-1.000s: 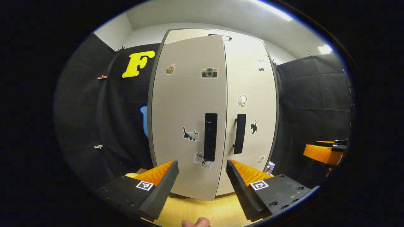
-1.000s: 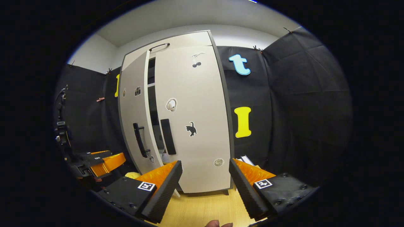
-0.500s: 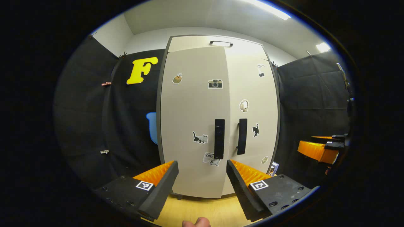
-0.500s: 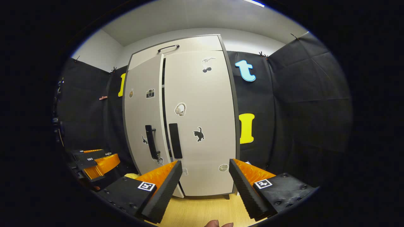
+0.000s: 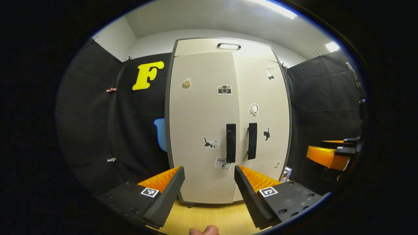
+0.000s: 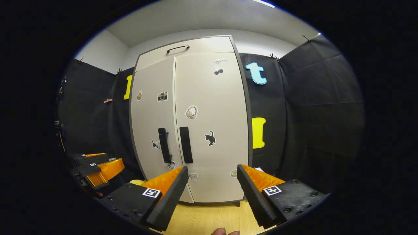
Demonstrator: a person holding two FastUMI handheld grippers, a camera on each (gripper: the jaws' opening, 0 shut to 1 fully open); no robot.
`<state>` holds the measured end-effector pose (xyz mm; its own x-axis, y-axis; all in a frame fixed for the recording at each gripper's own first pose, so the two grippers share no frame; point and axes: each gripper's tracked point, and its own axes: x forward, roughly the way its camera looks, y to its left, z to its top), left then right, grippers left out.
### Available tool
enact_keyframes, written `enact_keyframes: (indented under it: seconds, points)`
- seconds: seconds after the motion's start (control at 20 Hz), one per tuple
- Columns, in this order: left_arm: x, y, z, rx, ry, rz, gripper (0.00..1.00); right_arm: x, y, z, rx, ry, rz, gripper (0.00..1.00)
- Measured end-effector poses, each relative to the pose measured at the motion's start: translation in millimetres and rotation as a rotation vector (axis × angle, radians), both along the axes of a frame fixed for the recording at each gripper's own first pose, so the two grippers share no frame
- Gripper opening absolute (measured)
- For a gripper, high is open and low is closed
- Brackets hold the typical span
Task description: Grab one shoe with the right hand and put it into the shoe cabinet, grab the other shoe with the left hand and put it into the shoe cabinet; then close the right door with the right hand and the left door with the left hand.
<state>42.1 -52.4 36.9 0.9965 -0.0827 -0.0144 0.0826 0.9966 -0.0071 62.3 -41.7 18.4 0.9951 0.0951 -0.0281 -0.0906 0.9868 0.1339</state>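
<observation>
Both doors of the cabinet (image 5: 228, 124) are seen shut, the left door (image 5: 200, 130) and right door (image 5: 261, 124) meeting flush, their dark handles (image 5: 231, 142) side by side. The shoes are hidden from sight. The left gripper (image 5: 209, 192) is held back from the cabinet with jaws wide and empty; the right gripper (image 6: 212, 192) is likewise held wide and empty, well apart from the doors, above the wooden floor (image 6: 209, 222)

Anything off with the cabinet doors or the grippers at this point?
Nothing stands out. The left door and right door sit flush, handles side by side. The left gripper and right gripper are open, holding nothing, back from the shoe cabinet.
</observation>
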Motion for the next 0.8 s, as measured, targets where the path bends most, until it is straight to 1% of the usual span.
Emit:
enact_keyframes:
  seconds: [0.35, 0.8]
  points:
    - [2.2, 3.8, -7.0, 0.001, 0.02, 0.01, 0.95, -1.0, 1.1, -1.0, -0.006, 0.005, 0.004, 0.98]
    - [1.7, 3.1, -3.8, -0.001, 0.014, 0.008, 0.95, -2.8, 0.7, -1.3, -0.014, 0.011, 0.006, 0.98]
